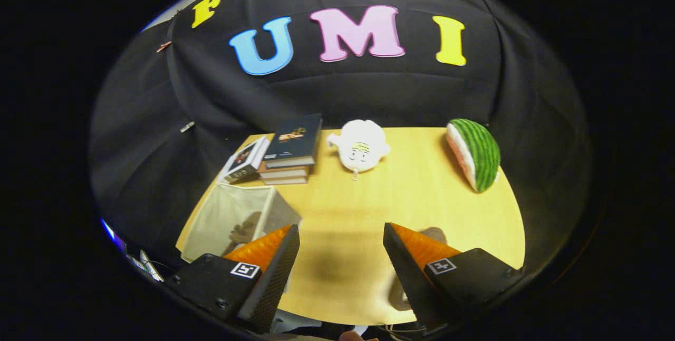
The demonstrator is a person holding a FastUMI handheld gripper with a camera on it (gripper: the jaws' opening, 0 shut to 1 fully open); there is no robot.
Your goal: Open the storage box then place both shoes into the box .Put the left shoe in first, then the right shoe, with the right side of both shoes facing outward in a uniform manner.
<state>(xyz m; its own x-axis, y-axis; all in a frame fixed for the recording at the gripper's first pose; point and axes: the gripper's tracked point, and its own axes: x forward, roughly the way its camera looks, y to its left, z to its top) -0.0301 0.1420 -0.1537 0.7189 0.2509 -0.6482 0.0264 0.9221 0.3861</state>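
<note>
- The light wooden table (369,198) is bare between the fingers.
- The see-through storage box (232,220) sits beside the left finger, a brown shoe (243,231) inside.
- The gripper (341,241) with orange-and-black fingers is wide apart, holding nothing.
- Another brown shoe (433,234) peeks behind the right finger.

One box (232,220), three books (285,154), two plush toys (361,146).

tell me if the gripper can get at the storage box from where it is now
Probably yes. The gripper is open with nothing between its fingers, and the storage box sits on the table just ahead of the left finger, touching nothing else. The books lie beyond it, out of the way.
</note>
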